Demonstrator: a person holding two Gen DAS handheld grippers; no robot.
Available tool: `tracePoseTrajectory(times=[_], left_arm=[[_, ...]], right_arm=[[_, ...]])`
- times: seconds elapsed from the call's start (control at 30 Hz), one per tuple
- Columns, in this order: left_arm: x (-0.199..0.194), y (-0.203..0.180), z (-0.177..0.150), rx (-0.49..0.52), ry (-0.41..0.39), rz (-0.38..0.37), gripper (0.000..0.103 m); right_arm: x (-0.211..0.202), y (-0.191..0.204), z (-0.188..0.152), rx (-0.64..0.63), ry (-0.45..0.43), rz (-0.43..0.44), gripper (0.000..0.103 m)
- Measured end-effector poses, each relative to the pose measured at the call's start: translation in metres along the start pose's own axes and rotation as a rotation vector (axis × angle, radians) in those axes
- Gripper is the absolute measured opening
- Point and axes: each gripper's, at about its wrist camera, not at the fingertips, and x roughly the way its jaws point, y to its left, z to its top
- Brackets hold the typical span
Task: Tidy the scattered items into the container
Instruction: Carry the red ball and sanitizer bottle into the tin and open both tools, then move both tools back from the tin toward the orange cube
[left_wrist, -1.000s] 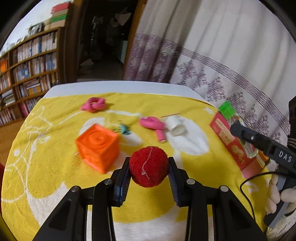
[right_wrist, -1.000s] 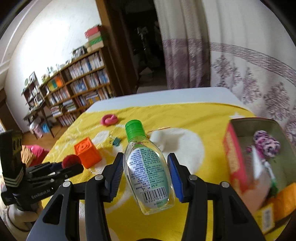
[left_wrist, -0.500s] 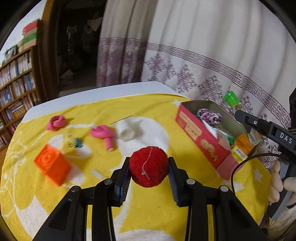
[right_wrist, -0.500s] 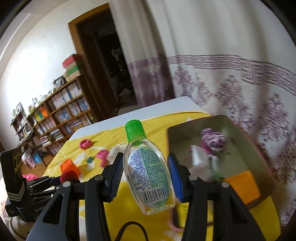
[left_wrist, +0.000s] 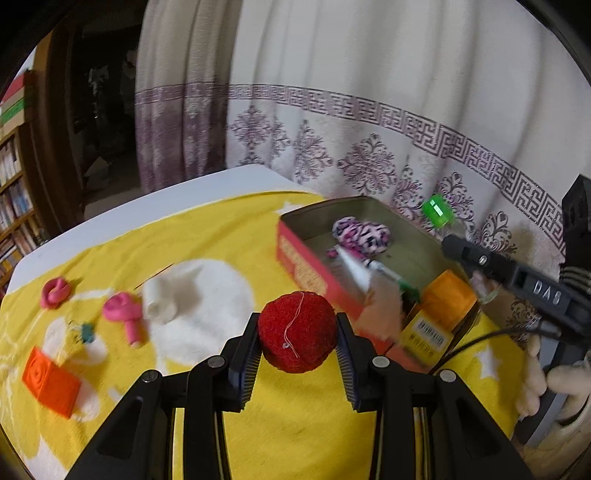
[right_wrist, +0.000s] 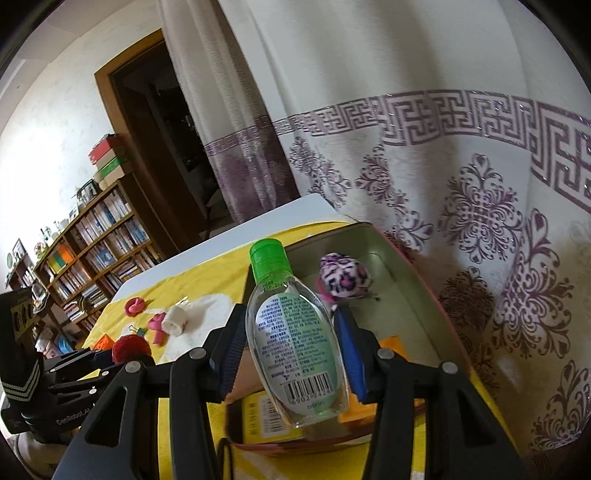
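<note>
Gripping fuzzy red ball (left_wrist: 297, 332) w/ left gripper (left_wrist: 297, 356); right gripper (right_wrist: 291, 347) clamps clear bottle (right_wrist: 291, 332).

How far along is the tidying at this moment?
Partly done. The tin already holds a spotted pompom, an orange box and some white items. In hand: the left gripper clamps a red ball, the right gripper a bottle over the tin. Left on the cloth: orange cube, two pink toys, white roll, small clip.
</note>
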Motion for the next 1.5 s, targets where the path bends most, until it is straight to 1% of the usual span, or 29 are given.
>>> tracePoseTrajectory(times=[0.2, 0.33, 0.4, 0.43, 0.47, 0.5, 0.53, 0.57, 0.6, 0.7, 0.83, 0.97, 1.27, 1.5], left_arm=[[0.021, -0.024, 0.022, 0.028, 0.000, -0.046, 0.039], [0.039, -0.035, 0.035, 0.032, 0.005, -0.060, 0.039], [0.046, -0.040, 0.041, 0.025, -0.005, -0.076, 0.040], [0.050, -0.042, 0.045, 0.020, -0.008, -0.084, 0.043], [0.054, -0.044, 0.047, 0.015, -0.003, -0.099, 0.056], [0.059, -0.046, 0.049, 0.007, 0.013, -0.121, 0.065], [0.062, -0.046, 0.050, -0.003, 0.020, -0.127, 0.084], [0.064, -0.045, 0.050, -0.020, 0.019, -0.123, 0.088], [0.065, -0.043, 0.049, -0.031, 0.022, -0.124, 0.088], [0.065, -0.034, 0.045, -0.073, 0.036, -0.134, 0.088], [0.056, -0.022, 0.041, -0.096, 0.030, -0.110, 0.088], [0.048, -0.012, 0.036, -0.103, 0.026, -0.090, 0.088], [0.027, 0.020, 0.020, -0.146, 0.014, -0.052, 0.088], [0.000, 0.067, 0.004, -0.227, -0.018, 0.002, 0.088]], right_arm=[[0.001, -0.014, 0.003, 0.025, -0.005, -0.006, 0.052], [0.002, -0.022, 0.006, 0.044, -0.013, -0.016, 0.052], [0.003, -0.024, 0.008, 0.046, -0.018, -0.025, 0.052], [0.004, -0.026, 0.009, 0.048, -0.019, -0.030, 0.052], [0.005, -0.027, 0.009, 0.052, -0.017, -0.033, 0.052], [0.007, -0.029, 0.009, 0.059, -0.013, -0.036, 0.052], [0.009, -0.032, 0.009, 0.069, -0.005, -0.036, 0.052], [0.011, -0.035, 0.009, 0.082, 0.004, -0.035, 0.053], [0.012, -0.038, 0.008, 0.095, 0.006, -0.038, 0.053], [0.009, -0.044, 0.008, 0.113, -0.011, -0.043, 0.062], [0.003, -0.042, 0.009, 0.103, -0.036, -0.047, 0.062], [0.004, -0.035, 0.008, 0.098, -0.032, -0.031, 0.062], [0.007, 0.000, 0.004, 0.046, -0.017, 0.009, 0.062], [0.016, 0.035, 0.003, -0.009, 0.005, 0.051, 0.062]])
